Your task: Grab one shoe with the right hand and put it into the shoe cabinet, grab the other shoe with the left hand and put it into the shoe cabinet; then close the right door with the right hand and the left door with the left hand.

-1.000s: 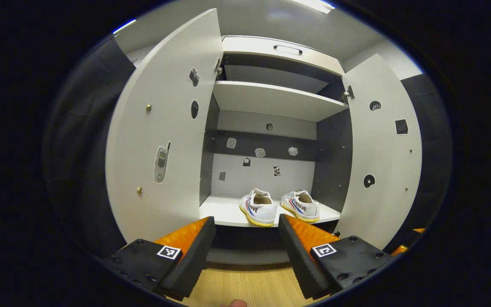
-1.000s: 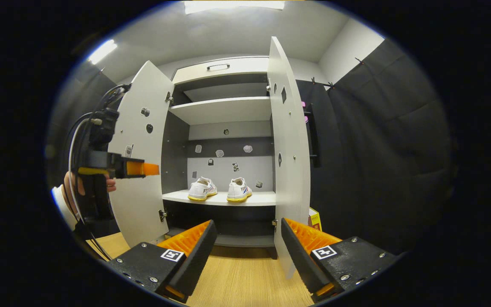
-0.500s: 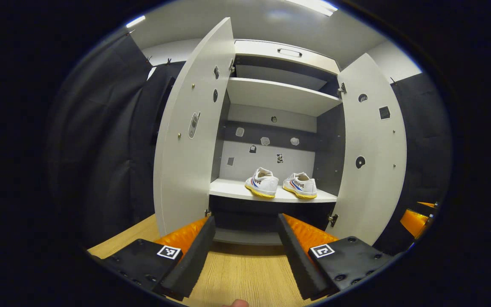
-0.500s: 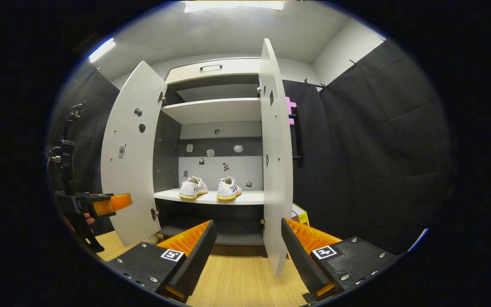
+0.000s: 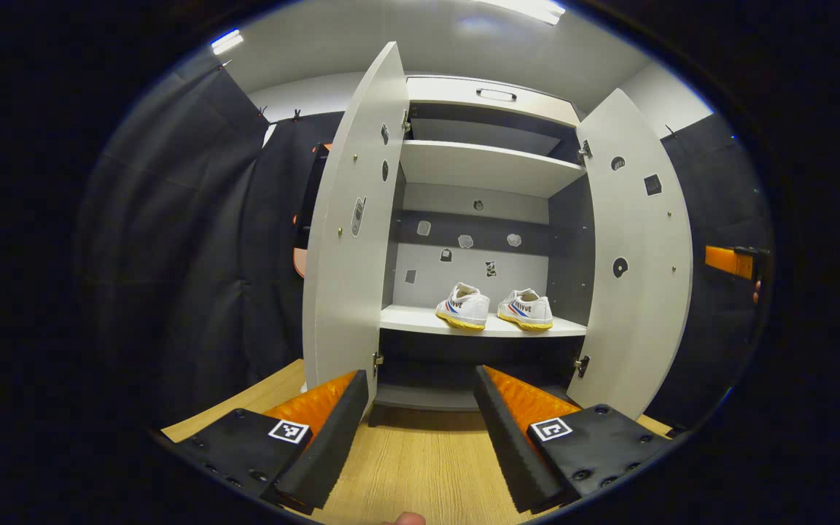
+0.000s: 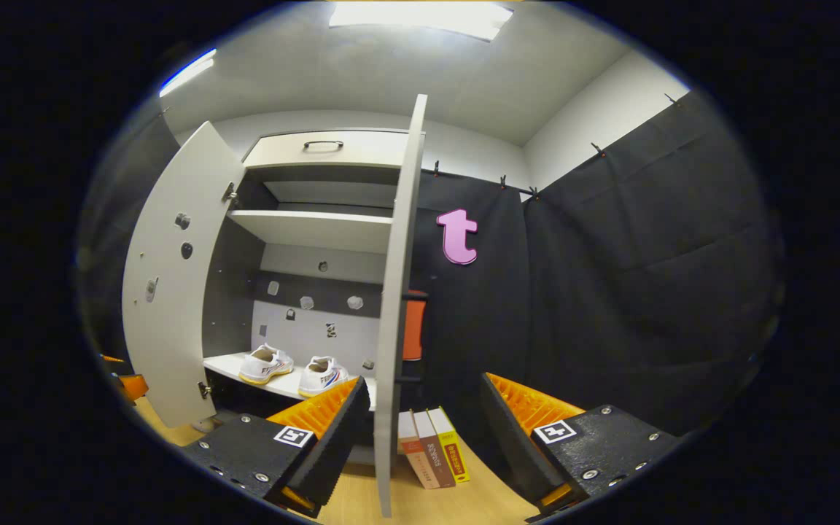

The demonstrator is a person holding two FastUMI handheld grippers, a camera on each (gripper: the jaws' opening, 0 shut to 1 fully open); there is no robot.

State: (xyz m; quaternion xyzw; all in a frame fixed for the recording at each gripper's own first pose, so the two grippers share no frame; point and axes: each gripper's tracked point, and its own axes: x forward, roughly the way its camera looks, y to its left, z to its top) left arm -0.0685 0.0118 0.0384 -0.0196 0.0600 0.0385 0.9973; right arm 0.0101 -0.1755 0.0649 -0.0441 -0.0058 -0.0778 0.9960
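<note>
Your left gripper [image 5: 416, 415] hangs with jaws open and empty over the wood floor [image 5: 420, 467], facing the cabinet [image 5: 489, 109]. Your right gripper [image 6: 420, 423] is also open and empty, with the right door's [image 6: 394, 292] edge between its fingers, not touching either. Both doors stand open, the left door [image 5: 351, 233] too. Farther in, both shoes [image 5: 465, 308] [image 5: 528, 310] sit side by side on the lower shelf [image 5: 420, 321].

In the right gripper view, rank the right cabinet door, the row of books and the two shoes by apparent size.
1. Right cabinet door, largest, but nearest the camera.
2. Row of books.
3. The two shoes look alike; unranked.
</note>
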